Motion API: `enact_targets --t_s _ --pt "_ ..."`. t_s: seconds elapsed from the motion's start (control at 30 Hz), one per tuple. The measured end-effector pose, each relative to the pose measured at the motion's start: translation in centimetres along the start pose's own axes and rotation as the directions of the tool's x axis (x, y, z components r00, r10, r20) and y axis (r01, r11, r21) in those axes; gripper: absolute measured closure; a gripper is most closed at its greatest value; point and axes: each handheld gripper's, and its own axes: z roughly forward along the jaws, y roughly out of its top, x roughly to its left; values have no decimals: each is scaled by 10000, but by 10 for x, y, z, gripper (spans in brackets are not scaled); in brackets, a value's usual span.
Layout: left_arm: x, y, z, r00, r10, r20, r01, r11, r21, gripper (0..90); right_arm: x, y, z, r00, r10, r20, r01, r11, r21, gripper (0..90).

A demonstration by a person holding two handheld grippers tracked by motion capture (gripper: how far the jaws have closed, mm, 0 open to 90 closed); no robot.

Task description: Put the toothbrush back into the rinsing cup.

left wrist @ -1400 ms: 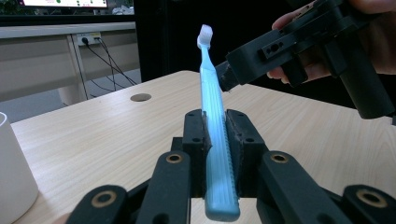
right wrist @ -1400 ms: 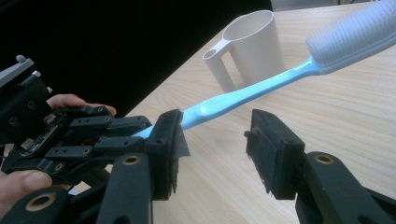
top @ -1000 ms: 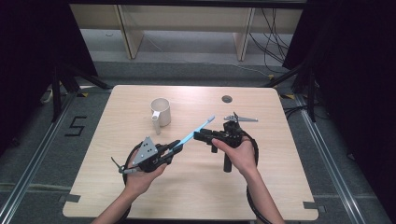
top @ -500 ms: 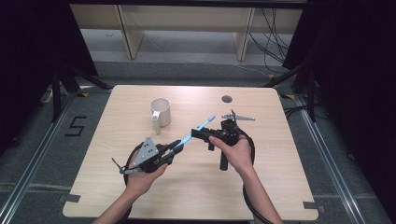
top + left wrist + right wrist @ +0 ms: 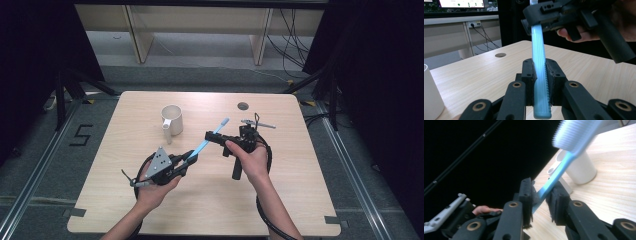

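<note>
Counter (image 5: 210, 200) space below the handover is bare wood, so a dropped toothbrush would fall flat there, well short of the white mug (image 5: 172, 120) that stands toward the far left. The left gripper (image 5: 187, 159) has its jaws clamped tight on the ribbed tail of the blue toothbrush (image 5: 202, 146), which slants up and away from it in mid-air, bristle head toward the far edge. The right gripper (image 5: 209, 136) straddles the handle nearer the head; its jaws have just been closing, yet in the right gripper view one pad seems to touch the handle while a gap shows at the other, so I judge the grip not yet firm.

Risk lies in timing: if the left lets go before the right pinches fully, the slim handle could slip or pivot out. A skewed pinch could also twist the brush against the left jaws.

Compared with a second ago, the right jaws stand much narrower around the handle; both hands, brush and mug sit where they were.
</note>
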Motion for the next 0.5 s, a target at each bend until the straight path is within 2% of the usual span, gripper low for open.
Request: enact_targets --t_s 0.03,0.07,0.1,0.13,0.17,0.2,0.23,0.27,0.33,0.37,0.4,0.43,0.47,0.5 --pt "0 -1 0 10000 37 -35 -36 9999 104 778 1 0 0 10000 -59 -46 59 10000 -49 783" --pt "-1 -2 2 10000 15 -35 -14 9999 172 775 4 1 0 9996 148 -239 -148 9999 -5 806" --pt "-1 -3 3 10000 84 -50 -82 9996 282 771 4 1 0 9994 -126 -315 124 9999 -65 843" --pt "-1 -3 4 10000 72 -37 -71 9994 337 755 5 2 -1 9991 -175 -382 172 9998 -83 859" --pt "-1 -4 5 10000 33 -56 -30 9989 478 713 8 3 -1 9987 -488 -175 487 9988 -60 859" --pt "-1 -4 6 9999 41 -100 -36 9985 543 664 9 3 -2 9979 -596 -271 594 9982 -75 860" --pt "-1 -4 6 9998 109 -161 -99 9979 641 629 9 4 -2 9981 -464 -410 460 9989 -114 860" --pt "-1 -4 7 9998 117 -171 -105 9977 666 591 10 5 -3 9978 -553 -372 548 9984 -150 860" --pt "-2 -4 7 9997 99 -207 -82 9969 782 520 12 7 -6 9947 -1018 -116 1016 9946 -217 860" --pt "-2 -4 6 9996 108 -276 -85 9967 811 494 14 8 -7 9951 -983 -106 980 9948 -277 860" --pt "-2 -3 6 9995 114 -290 -91 9969 778 470 16 9 -7 9920 -1250 185 1256 9914 -376 860" --pt "-2 -2 5 9992 167 -350 -136 9961 867 458 18 10 -8 9905 -1338 307 1349 9903 -338 860" --pt "-3 -2 5 9991 192 -382 -158 9959 888 450 19 11 -8 9845 -1696 456 1712 9847 -337 860" --pt "-3 -1 5 9991 200 -368 -169 9965 819 446 21 12 -8 9823 -1816 470 1831 9827 -295 860"
